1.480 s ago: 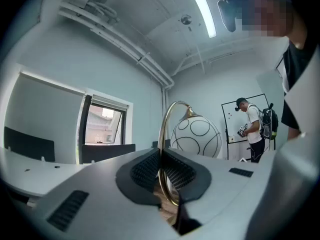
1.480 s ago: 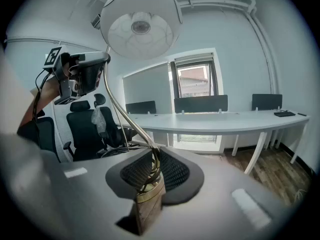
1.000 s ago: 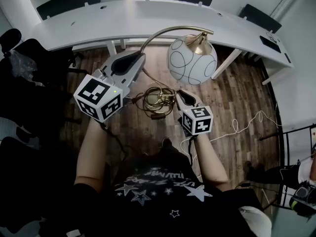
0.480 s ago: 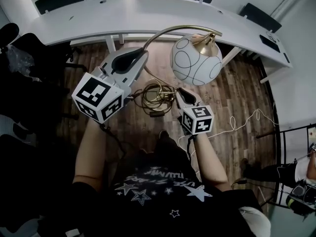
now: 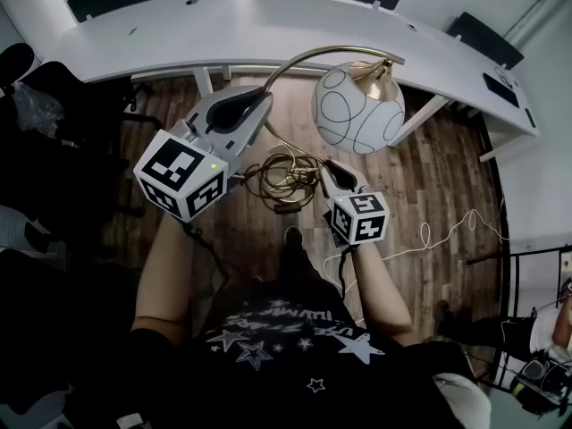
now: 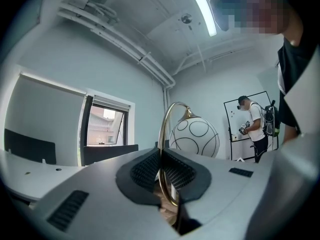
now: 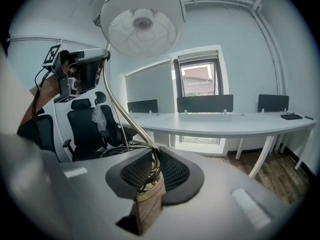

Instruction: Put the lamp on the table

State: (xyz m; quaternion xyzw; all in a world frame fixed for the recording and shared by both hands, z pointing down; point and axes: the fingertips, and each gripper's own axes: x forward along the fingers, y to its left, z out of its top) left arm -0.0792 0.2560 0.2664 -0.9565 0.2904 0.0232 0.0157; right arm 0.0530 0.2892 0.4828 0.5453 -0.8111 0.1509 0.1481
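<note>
Head view looks steeply down; both gripper views look along their jaws, sharing the lamp (image 5: 357, 107).

Dark wood plank floor (image 5: 447, 177), with a thin white cable (image 5: 438, 235) looping across it at the right. A black wheeled office chair (image 5: 54, 92) stands at the left, a clear plastic bag (image 5: 31, 107) hanging on it. A tall window (image 7: 197, 81) (a reddish building outside). A person in a white T-shirt (image 6: 255, 126) stands by a black-framed whiteboard (image 6: 232, 119) under a long ceiling strip light (image 6: 202, 9).
</note>
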